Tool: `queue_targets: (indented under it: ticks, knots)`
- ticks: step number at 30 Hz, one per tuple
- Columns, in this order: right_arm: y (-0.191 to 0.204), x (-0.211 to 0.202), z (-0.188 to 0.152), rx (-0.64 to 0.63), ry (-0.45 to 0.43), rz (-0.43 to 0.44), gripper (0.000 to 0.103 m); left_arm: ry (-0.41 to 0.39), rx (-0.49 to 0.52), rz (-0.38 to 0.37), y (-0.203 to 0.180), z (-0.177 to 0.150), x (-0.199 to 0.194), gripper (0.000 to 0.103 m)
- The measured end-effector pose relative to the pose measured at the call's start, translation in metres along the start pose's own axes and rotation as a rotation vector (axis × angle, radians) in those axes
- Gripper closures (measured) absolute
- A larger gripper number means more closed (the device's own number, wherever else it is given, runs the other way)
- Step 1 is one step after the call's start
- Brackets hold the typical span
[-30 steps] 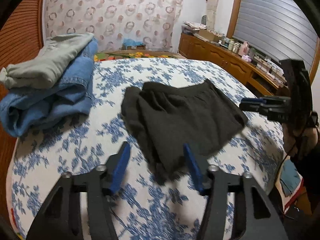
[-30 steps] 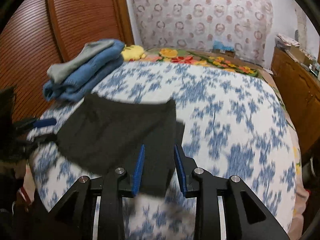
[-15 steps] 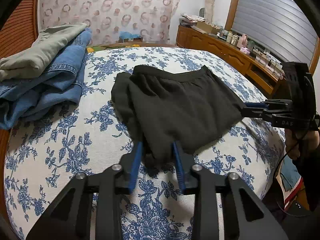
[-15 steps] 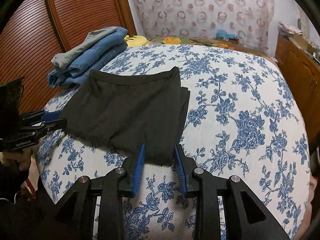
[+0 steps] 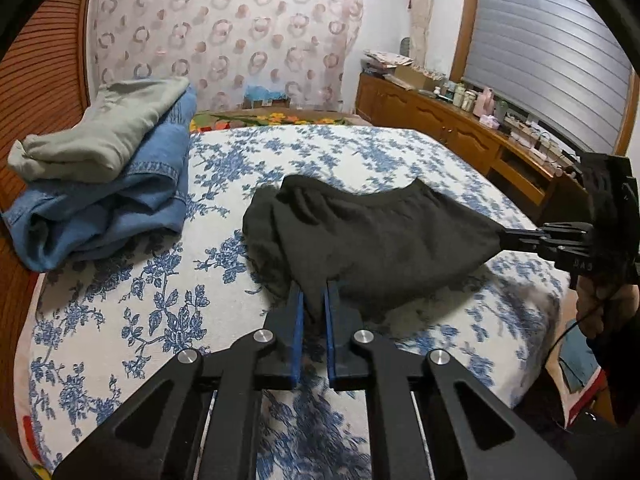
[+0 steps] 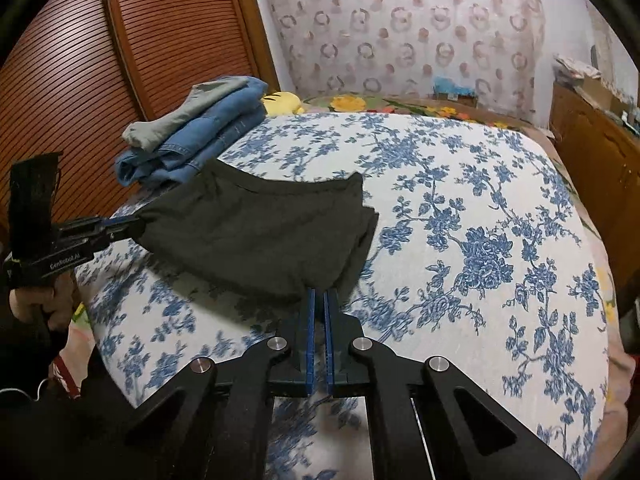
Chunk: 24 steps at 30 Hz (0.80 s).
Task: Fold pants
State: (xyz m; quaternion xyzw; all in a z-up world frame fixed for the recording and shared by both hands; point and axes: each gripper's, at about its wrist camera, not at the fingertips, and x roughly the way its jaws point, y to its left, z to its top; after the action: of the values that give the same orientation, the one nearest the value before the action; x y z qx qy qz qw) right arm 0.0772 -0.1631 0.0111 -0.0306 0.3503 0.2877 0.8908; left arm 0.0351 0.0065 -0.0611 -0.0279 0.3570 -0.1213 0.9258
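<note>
Black pants (image 5: pixel 372 236) lie on the bed (image 5: pixel 132 300), on a white bedspread w/ blue flowers, folded into a wide dark shape w/ the waistband edge on the far side. Both near corners are pinched and lifted a bit off the bedspread, so the cloth is stretched between them.

Left hand-held gripper (image 5: pixel 313 294): its jaws have just been closing and are now clenched on the near-left corner of the pants, dark fabric bunched between the blue pads. In the right wrist view the same tool shows at the left edge (image 6: pixel 134 222), held by a hand (image 6: pixel 38 302), tips biting the pulled-out corner of the cloth.

Right hand-held gripper (image 6: pixel 319 294): its jaws have also just been closing; the blue pads now stand almost together on a thin edge of the pants at the near-right corner. In the left wrist view it shows at the right (image 5: pixel 500 236), w/ the fabric drawn to a point at its tips and a hand (image 5: pixel 604 308) below it.

A stack of folded clothes sits on the bed's far-left part, apart from the black pants: blue jeans (image 5: pixel 108 208) below, a grey-green garment (image 5: pixel 108 132) on top. A yellow soft toy (image 6: pixel 282 102) lies just past the stack. A wooden sideboard (image 5: pixel 440 128) w/ small items runs along the right wall.
</note>
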Motion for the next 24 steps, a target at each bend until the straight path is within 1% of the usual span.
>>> queue_targets:
  ticks: [6, 10, 16, 20, 24]
  knots:
    - [0.005, -0.024, -0.010, 0.017, -0.006, 0.006, 0.099, -0.004, 0.044, -0.020, -0.012, -0.009, -0.023, 0.093]
    - [0.012, -0.038, -0.020, 0.018, -0.007, -0.014, 0.099, 0.009, 0.045, -0.032, -0.016, -0.019, -0.032, 0.093]
    - [0.021, -0.055, -0.028, 0.023, -0.017, -0.002, 0.099, 0.026, 0.063, -0.025, -0.021, -0.027, -0.043, 0.093]
    - [0.024, -0.058, -0.031, 0.023, -0.014, -0.005, 0.099, 0.032, 0.076, -0.020, -0.025, -0.029, -0.046, 0.093]
    - [0.022, -0.052, -0.035, 0.033, 0.009, -0.004, 0.099, 0.053, 0.085, -0.014, -0.028, -0.032, -0.040, 0.093]
